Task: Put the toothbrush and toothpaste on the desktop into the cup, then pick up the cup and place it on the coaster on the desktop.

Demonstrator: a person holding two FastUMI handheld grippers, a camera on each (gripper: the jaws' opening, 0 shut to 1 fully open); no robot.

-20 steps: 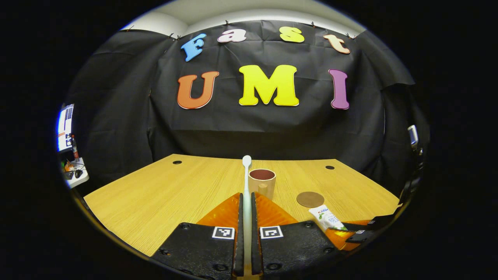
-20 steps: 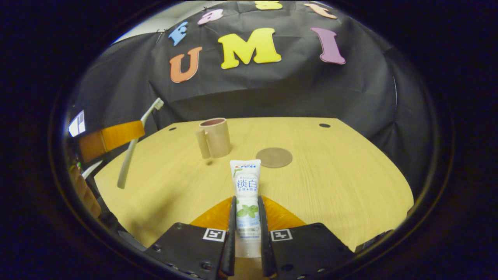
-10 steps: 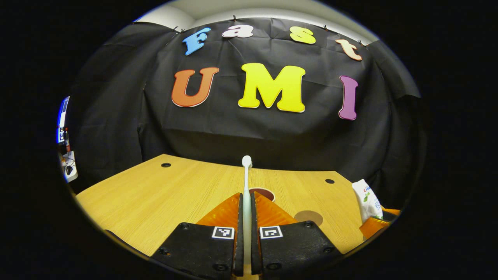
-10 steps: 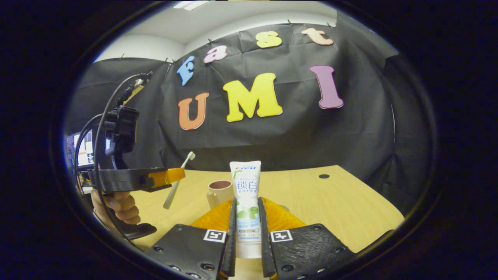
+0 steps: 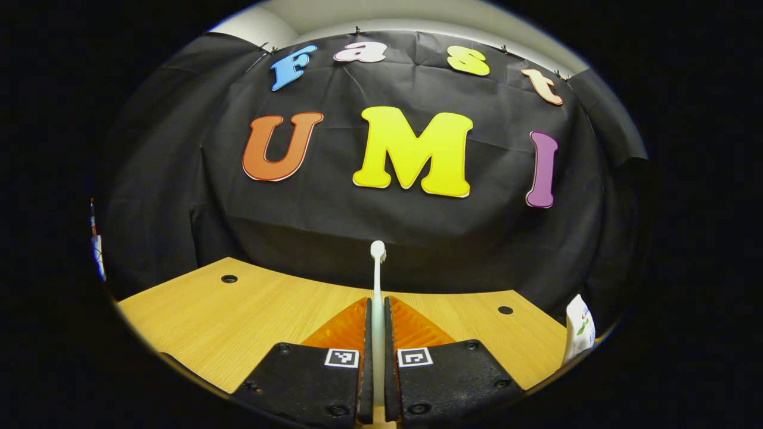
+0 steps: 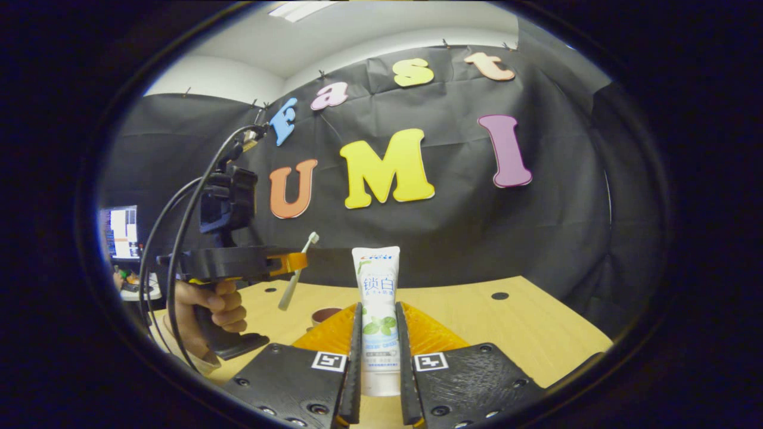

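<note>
My left gripper (image 5: pixel 376 310) is shut on a white toothbrush (image 5: pixel 377 280) whose head points up and away from me. In the right gripper view the same left gripper (image 6: pixel 292 262) hangs above the wooden desktop (image 6: pixel 524 325), held by a hand (image 6: pixel 205 304), with the toothbrush (image 6: pixel 296 273) slanting through it. My right gripper (image 6: pixel 377 316) is shut on a white toothpaste tube (image 6: pixel 377 292), flat end up. The tan cup (image 6: pixel 325 314) stands on the desktop below the toothbrush, mostly hidden behind my right fingers. The toothpaste tube (image 5: pixel 579 333) also shows at the right edge of the left gripper view.
The desktop (image 5: pixel 238 322) has small round cable holes (image 5: pixel 229 279) near its back edge. Black cloth closes off the back. A lit screen (image 6: pixel 122 232) and clutter sit beyond the desk's left side. Cables (image 6: pixel 179 250) loop from the left gripper's handle.
Both grippers have risen and tilted up, each keeping its hold. The cup and coaster have dropped out of the left gripper view; the left gripper has come nearer the cup.
</note>
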